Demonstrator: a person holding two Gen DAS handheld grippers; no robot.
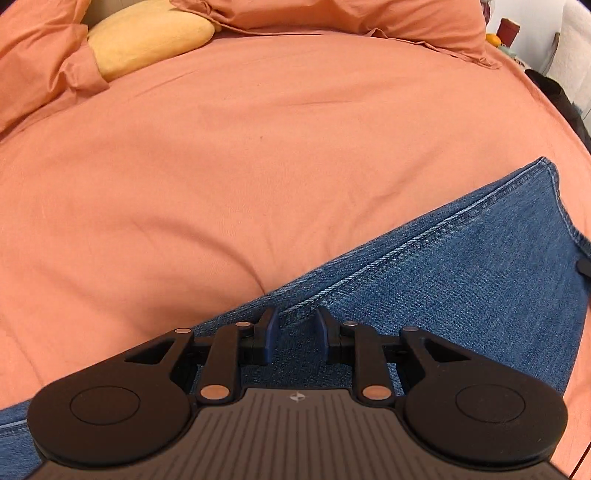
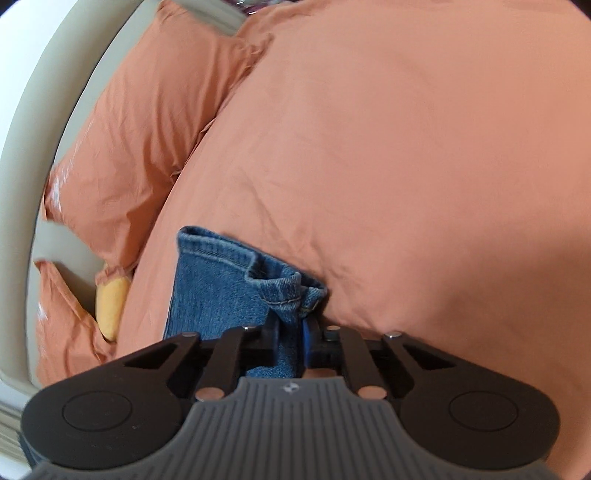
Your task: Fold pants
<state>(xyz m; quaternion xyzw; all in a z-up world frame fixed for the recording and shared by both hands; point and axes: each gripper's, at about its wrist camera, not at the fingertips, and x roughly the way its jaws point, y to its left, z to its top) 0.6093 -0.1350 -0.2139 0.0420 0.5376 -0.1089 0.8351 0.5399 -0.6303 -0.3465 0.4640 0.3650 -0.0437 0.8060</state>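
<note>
Blue denim pants (image 1: pixel 461 273) lie flat on an orange bed cover (image 1: pixel 221 166), the leg running toward the upper right to its hem. My left gripper (image 1: pixel 295 332) is open, its jaws standing apart just above the side seam of the leg, holding nothing. In the right wrist view, my right gripper (image 2: pixel 291 332) is shut on the hem end of the pants (image 2: pixel 221 280), and the cuff is bunched and lifted between the jaws. The rest of the pants is hidden under the gripper body.
Orange pillows (image 1: pixel 332 14) and a yellow cushion (image 1: pixel 147 40) lie at the head of the bed. A beige bed frame (image 2: pixel 33 155) curves along the left of the right wrist view. Small objects stand beyond the bed's right edge (image 1: pixel 509 29).
</note>
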